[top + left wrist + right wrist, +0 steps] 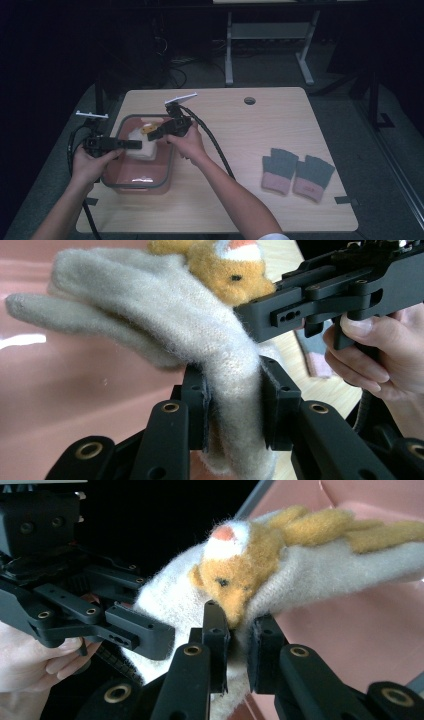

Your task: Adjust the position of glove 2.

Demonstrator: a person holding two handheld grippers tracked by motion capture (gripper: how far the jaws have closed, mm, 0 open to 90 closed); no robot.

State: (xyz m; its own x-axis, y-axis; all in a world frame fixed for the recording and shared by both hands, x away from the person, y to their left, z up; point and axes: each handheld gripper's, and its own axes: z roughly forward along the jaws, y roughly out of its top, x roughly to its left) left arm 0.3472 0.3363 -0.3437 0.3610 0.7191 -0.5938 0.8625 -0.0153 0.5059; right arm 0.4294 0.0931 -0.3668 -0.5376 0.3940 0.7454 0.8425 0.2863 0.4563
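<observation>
I have the left gripper (232, 412) clamped on the fuzzy cream glove's (150, 305) cuff and the right gripper (239, 647) pinching its woolly orange animal patch (240, 575), holding it over the smooth pink bin (137, 179) near the table's (250, 200) left edge. Next, I judge, lowering it in and letting go. Farther right lie grey-pink knit gloves (297, 172).

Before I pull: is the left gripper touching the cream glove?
Touching. Left gripper view shows the left gripper clamped on the cream glove.
</observation>
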